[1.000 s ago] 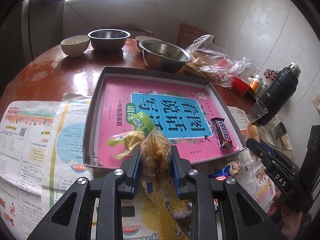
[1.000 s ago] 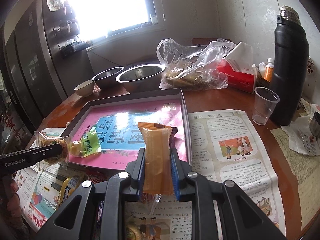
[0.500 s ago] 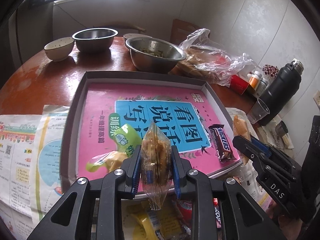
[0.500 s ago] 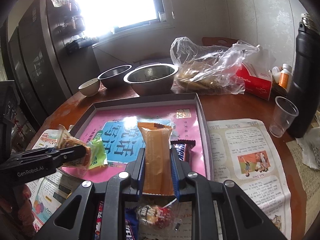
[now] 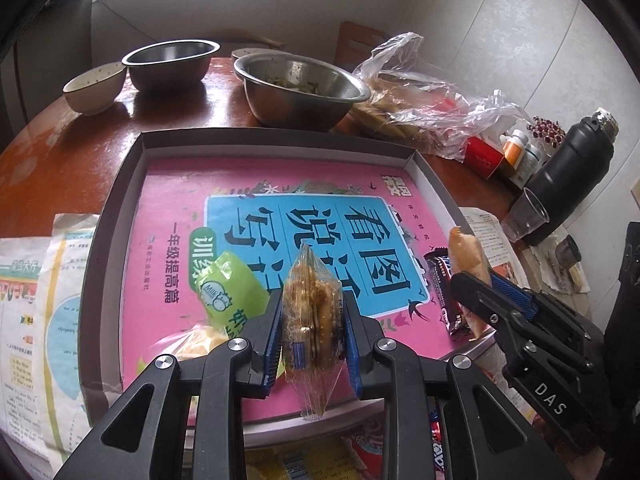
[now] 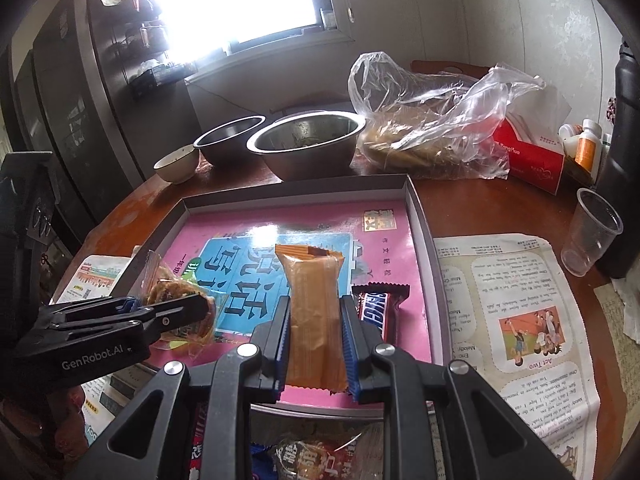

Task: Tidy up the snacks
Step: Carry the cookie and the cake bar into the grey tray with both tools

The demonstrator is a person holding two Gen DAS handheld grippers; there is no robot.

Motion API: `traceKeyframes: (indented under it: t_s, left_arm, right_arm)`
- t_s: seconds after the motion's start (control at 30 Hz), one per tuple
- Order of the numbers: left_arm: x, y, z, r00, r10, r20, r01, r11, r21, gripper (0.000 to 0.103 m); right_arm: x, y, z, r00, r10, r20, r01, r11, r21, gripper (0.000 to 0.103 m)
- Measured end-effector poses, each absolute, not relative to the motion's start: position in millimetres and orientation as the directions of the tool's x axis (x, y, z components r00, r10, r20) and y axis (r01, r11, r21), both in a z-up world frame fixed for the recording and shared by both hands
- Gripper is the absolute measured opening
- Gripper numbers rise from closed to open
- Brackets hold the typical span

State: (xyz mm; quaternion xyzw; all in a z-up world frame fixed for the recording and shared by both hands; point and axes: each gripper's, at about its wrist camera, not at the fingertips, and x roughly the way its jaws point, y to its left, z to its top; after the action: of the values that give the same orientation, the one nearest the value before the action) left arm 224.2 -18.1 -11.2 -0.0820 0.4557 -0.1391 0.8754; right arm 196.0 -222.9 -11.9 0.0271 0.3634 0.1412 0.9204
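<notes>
At the left, the left gripper (image 5: 312,324) is clenched on a clear-wrapped sesame biscuit pack (image 5: 311,312), holding it upright with its long axis running along the fingers, one crimped end pointing up and away, the other hanging toward the camera. It hangs over the near left part of the shallow grey box (image 5: 120,208), whose floor is a pink book cover. Directly ahead of and below this gripper a green milk-candy packet (image 5: 228,292) lies on that floor, so the free floor lies farther in and toward the middle. Moving right, the right gripper (image 6: 314,344) is clamped on an orange wafer bar (image 6: 314,312), long axis likewise in line with the fingers, far end aimed at the box's back wall. It hovers above the near right part of the box. Just right of it a Snickers bar (image 6: 378,308) lies on the floor, its length roughly parallel to the wafer. Each gripper is nearest its own side, so each snack likely goes down there, lengthwise toward the back wall.
</notes>
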Motion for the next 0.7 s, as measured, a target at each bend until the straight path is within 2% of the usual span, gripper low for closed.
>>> traceKeyframes:
  t_s: [0.7]
  left_arm:
    - [230,-15,-17,0.528,-0.335,-0.781,0.167,0.942,-0.291,0.029]
  right_arm:
    - [208,-214,-37,0.631,0.286,-0.721,-0.256,0.954,0.155,0.024]
